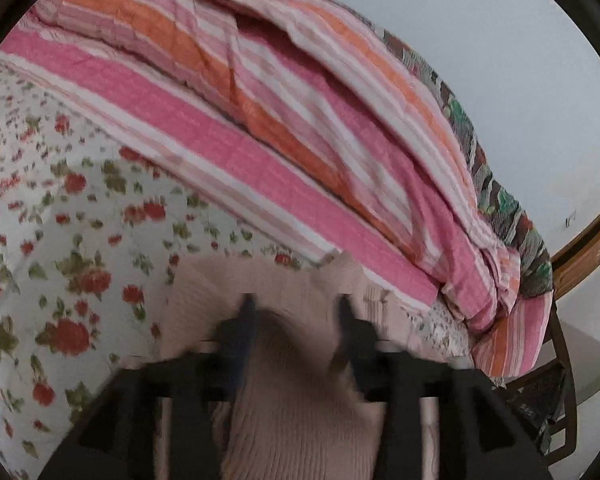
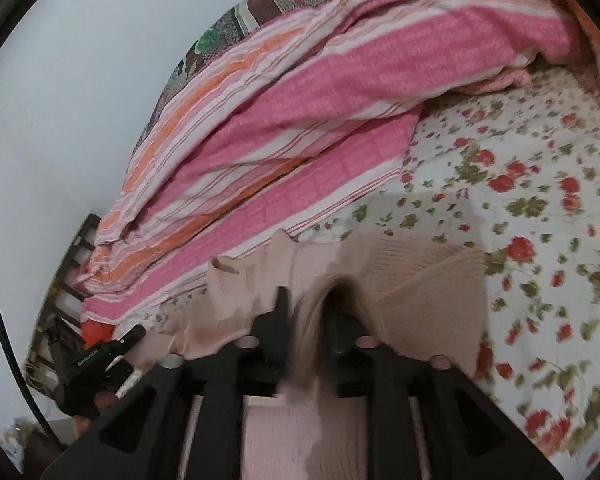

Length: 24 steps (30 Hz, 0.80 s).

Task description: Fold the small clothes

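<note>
One pink knit garment [image 1: 284,288], one striped quilt [image 1: 260,120], one floral sheet [image 1: 80,220], two tools.

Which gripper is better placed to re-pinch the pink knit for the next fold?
Probably right. The right gripper has a raised fold of the pink knit garment between its open fingers. The left gripper is open over flatter knit, close to the striped quilt. Blur limits certainty.

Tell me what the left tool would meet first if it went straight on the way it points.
Most likely the pink knit sweater lying on the flowered bedsheet, right ahead of the left tool. Beyond it comes the striped quilt. Blur leaves depth uncertain.
</note>
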Motion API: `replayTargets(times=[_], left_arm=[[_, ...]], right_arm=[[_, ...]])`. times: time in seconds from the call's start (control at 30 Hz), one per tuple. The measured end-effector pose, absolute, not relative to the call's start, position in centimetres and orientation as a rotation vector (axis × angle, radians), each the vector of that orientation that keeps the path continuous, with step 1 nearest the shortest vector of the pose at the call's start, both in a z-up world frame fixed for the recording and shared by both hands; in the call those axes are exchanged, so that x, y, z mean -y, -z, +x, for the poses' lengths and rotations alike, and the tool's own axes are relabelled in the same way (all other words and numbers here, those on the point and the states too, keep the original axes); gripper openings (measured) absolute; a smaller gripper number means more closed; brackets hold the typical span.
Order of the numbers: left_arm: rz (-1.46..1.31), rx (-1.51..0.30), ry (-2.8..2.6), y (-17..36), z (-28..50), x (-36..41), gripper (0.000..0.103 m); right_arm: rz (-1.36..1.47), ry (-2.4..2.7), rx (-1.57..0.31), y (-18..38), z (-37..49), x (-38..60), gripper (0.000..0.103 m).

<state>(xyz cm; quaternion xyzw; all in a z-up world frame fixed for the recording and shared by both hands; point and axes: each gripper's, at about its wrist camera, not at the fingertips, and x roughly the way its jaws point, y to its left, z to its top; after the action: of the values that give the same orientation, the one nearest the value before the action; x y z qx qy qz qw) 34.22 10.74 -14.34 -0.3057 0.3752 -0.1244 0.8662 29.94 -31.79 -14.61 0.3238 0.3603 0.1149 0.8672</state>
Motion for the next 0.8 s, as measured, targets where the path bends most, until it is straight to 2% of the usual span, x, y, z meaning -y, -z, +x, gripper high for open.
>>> replayTargets(times=[0.03, 0.2, 0.53, 0.63, 0.8], left_arm=[[-0.634, -0.758, 0.261, 14.0, 34.0, -10.9, 0.062], [-0.570, -0.723, 0.259, 12.7, 33.2, -10.4, 0.062], [-0.503, -0.776, 0.231, 14.2, 28.6, -11.1, 0.062], [-0.468, -0.772, 0.226, 14.6, 26.3, -11.3, 0.067], [-0.398, -0.769, 0.212, 16.0, 21.5, -12.3, 0.073]], right_arm=[[0.703, -0.276, -0.750, 14.7, 30.1, 32.0, 0.048], [0.708, -0.315, -0.688, 13.9, 28.9, 32.5, 0.048], [0.436, -0.193, -0.745, 13.4, 22.3, 31.4, 0.048], [0.379, -0.188, -0.766, 13.5, 19.8, 30.9, 0.048], [0.354, -0.180, -0.765, 14.3, 15.6, 30.7, 0.057]])
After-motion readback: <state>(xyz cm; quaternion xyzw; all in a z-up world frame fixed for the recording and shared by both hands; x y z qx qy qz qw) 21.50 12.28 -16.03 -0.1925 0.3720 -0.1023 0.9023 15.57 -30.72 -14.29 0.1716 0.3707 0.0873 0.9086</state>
